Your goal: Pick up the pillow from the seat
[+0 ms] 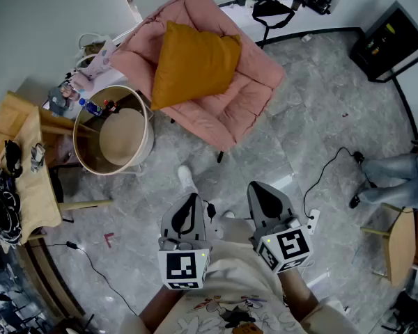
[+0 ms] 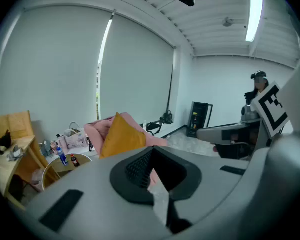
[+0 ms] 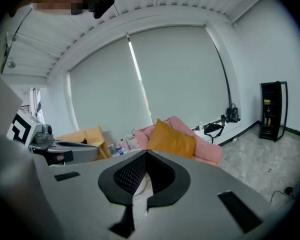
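A mustard-yellow pillow [image 1: 191, 65] leans upright against the back of a pink padded seat [image 1: 247, 96] at the top of the head view. Both grippers hang low in that view, over the grey floor and well short of the seat. My left gripper [image 1: 189, 204] is shut with nothing in it. My right gripper [image 1: 261, 193] beside it is also shut and empty. In the left gripper view the pillow [image 2: 121, 136] shows far beyond the closed jaws, and my left gripper [image 2: 152, 176] holds nothing. The right gripper view shows the pillow [image 3: 172, 139] on the seat [image 3: 207, 151], far from my right gripper [image 3: 142, 181].
A round table [image 1: 118, 138] with small bottles stands left of the seat. A wooden table [image 1: 24, 179] with clutter lies at the far left. A black bag [image 1: 272, 9] and a black cabinet [image 1: 390, 44] sit along the far wall. A person's legs [image 1: 397, 176] and a floor cable [image 1: 327, 172] are on the right.
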`<state>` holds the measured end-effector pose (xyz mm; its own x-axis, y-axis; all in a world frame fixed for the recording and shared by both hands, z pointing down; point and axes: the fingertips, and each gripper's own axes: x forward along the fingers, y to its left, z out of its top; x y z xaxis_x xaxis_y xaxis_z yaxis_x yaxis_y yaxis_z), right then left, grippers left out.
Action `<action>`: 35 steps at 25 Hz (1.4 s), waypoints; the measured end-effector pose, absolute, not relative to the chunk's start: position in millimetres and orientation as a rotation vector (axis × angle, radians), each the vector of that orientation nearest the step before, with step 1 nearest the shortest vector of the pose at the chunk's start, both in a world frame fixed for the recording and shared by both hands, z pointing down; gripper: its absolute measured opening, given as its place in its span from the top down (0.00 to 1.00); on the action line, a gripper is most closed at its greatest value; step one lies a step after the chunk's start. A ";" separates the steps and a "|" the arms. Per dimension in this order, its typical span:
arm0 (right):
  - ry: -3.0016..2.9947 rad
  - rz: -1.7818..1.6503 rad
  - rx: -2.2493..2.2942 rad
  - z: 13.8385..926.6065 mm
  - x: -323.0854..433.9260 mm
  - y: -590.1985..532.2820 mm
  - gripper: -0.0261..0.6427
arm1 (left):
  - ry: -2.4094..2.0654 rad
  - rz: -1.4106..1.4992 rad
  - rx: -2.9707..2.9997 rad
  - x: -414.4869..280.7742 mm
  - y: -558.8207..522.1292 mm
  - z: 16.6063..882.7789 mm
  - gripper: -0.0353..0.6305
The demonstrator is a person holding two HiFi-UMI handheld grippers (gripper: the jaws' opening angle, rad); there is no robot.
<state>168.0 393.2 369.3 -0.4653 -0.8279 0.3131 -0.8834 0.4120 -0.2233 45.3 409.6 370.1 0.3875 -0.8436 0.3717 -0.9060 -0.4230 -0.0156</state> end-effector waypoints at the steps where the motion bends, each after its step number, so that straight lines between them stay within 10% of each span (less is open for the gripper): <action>1: -2.512 0.554 1.497 368.2 160.8 414.9 0.93 | -1.532 0.504 2.453 52.8 430.3 369.8 0.94; 26: -2.616 0.638 1.345 352.8 15.0 487.8 0.93 | -1.614 0.362 2.395 -72.6 495.3 327.2 0.94; 29: -2.628 0.617 1.323 349.7 -12.7 475.6 0.73 | -1.620 0.321 2.378 -105.0 490.5 330.2 0.94; 35: -2.550 0.474 1.401 345.9 -25.3 461.6 0.71 | -1.519 0.322 2.370 -136.7 485.5 353.1 0.94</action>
<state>-25.3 461.6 345.9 -0.5338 -0.7838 0.3175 -0.8455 0.5013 -0.1841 -136.7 485.5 353.1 0.4135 -0.8412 0.3484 -0.9102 -0.3917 0.1347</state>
